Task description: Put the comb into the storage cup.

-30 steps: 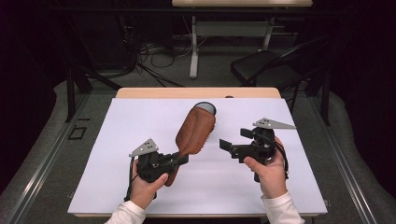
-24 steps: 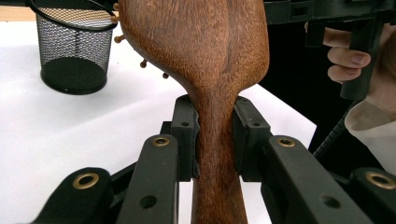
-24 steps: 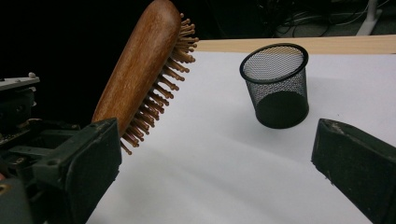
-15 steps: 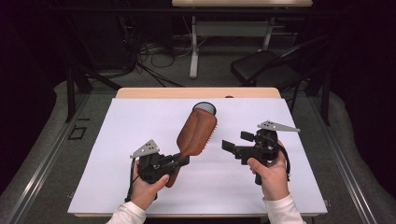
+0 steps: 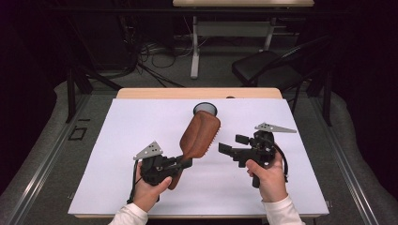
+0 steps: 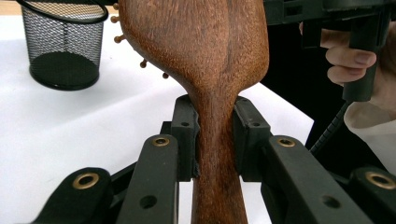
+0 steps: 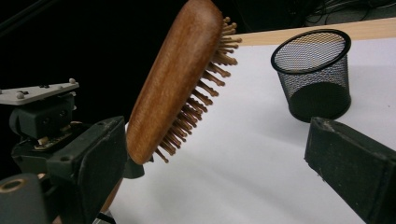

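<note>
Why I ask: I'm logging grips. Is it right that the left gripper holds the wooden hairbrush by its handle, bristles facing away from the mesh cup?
Not quite: the left gripper does clamp the wooden hairbrush by its handle, but the right gripper view shows the bristles facing toward the mesh cup.

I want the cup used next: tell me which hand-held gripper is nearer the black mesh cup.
Right. The right hand-held gripper stands open, down-right of the mesh cup; the left hand-held gripper, clamped on the wooden hairbrush handle, sits lower, farther off.

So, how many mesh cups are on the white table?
1. The black mesh cup stands upright near the far edge of the table, just beyond the raised wooden hairbrush.
</note>
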Action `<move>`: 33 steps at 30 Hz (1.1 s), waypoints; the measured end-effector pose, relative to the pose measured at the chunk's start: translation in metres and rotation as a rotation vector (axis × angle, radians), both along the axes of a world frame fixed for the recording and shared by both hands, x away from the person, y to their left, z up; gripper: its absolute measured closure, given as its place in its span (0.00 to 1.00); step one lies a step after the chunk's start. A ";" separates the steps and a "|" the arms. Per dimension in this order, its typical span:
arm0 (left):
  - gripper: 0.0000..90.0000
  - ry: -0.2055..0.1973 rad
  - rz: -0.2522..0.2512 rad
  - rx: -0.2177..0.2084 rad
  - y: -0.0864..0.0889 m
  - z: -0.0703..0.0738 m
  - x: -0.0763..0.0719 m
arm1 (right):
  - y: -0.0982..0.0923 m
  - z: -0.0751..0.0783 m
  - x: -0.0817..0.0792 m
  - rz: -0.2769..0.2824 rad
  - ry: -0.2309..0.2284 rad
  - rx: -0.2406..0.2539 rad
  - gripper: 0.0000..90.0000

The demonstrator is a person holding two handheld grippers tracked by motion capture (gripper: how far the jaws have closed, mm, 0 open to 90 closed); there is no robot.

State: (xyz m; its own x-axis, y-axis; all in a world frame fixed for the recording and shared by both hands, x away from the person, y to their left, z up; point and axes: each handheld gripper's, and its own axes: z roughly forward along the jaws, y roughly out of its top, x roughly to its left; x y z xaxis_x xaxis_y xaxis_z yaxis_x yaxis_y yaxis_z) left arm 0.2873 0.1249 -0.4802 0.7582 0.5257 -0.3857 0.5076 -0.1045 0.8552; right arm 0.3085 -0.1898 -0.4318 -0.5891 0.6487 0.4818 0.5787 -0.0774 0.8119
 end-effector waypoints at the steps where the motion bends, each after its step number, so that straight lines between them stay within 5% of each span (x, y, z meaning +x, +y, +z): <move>1: 0.81 0.001 -0.003 0.003 -0.001 0.000 0.000 | 0.000 0.000 0.000 0.003 0.003 0.006 0.07; 13: 0.81 0.006 -0.047 0.018 -0.012 -0.004 -0.006 | 0.003 -0.004 0.002 0.040 0.043 0.080 0.08; 33: 0.81 0.000 -0.105 0.015 -0.024 -0.005 -0.014 | 0.004 -0.015 0.009 0.070 0.092 0.132 0.14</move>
State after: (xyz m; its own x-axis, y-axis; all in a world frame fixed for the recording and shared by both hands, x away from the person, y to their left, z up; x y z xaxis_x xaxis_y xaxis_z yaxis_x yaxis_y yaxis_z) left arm 0.2733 0.1009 -0.4853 0.8094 0.4491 -0.3784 0.4931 -0.1698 0.8532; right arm 0.3174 -0.1856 -0.4464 -0.5802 0.5347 0.6144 0.6580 -0.1369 0.7405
